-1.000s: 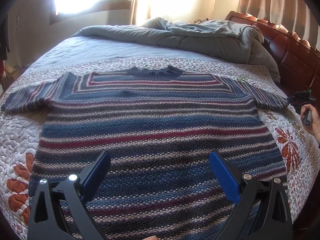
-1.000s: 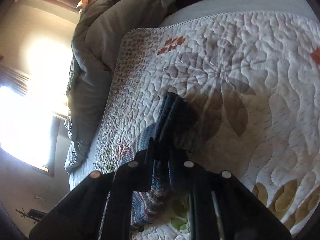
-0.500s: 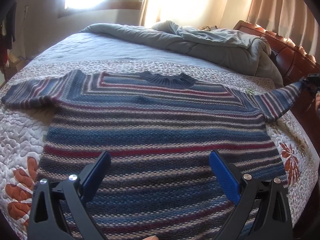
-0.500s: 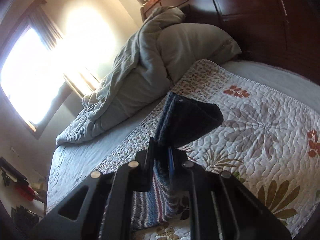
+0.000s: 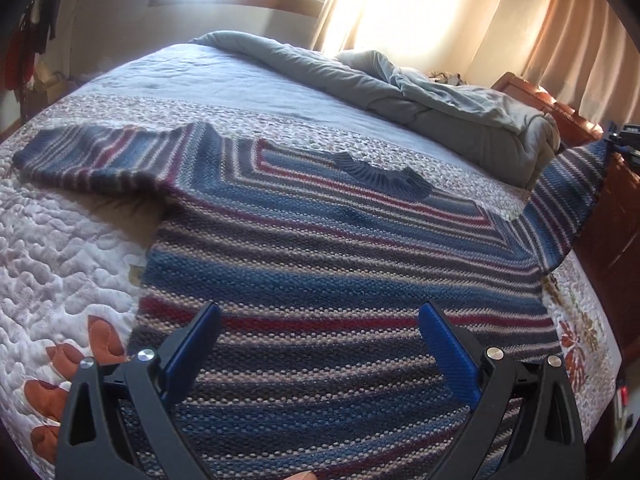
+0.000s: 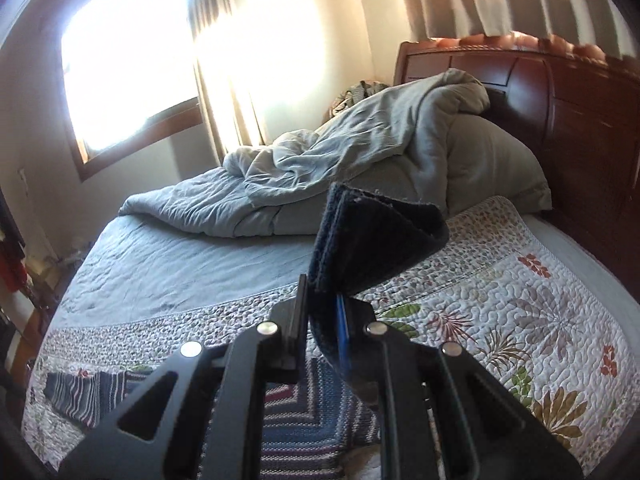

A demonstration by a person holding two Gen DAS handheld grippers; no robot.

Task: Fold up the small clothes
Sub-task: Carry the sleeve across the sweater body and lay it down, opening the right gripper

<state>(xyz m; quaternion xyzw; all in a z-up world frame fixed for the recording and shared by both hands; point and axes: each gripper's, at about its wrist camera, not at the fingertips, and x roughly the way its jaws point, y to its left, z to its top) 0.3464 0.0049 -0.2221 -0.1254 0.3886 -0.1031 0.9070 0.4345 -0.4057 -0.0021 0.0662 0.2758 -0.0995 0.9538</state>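
Note:
A striped knit sweater (image 5: 344,256) in blue, red and grey lies flat on the quilted bed, collar toward the far side. My left gripper (image 5: 320,324) hovers open over its lower body, nothing between the blue pads. The sweater's right sleeve (image 5: 568,196) is lifted off the bed toward the right edge, where my right gripper (image 5: 622,136) holds its cuff. In the right wrist view my right gripper (image 6: 324,312) is shut on that dark cuff (image 6: 372,236), which sticks up past the fingers. The left sleeve (image 5: 96,156) lies stretched out flat.
A rumpled grey comforter (image 5: 420,96) and pillow (image 6: 492,160) are piled at the head of the bed against a dark wooden headboard (image 6: 560,92). The floral quilt (image 6: 500,308) covers the bed. A bright window (image 6: 128,64) and curtains stand behind.
My right gripper has risen and rolled upright, lifting the right sleeve off the quilt. The left gripper has shifted sideways over the sweater's body and stayed open.

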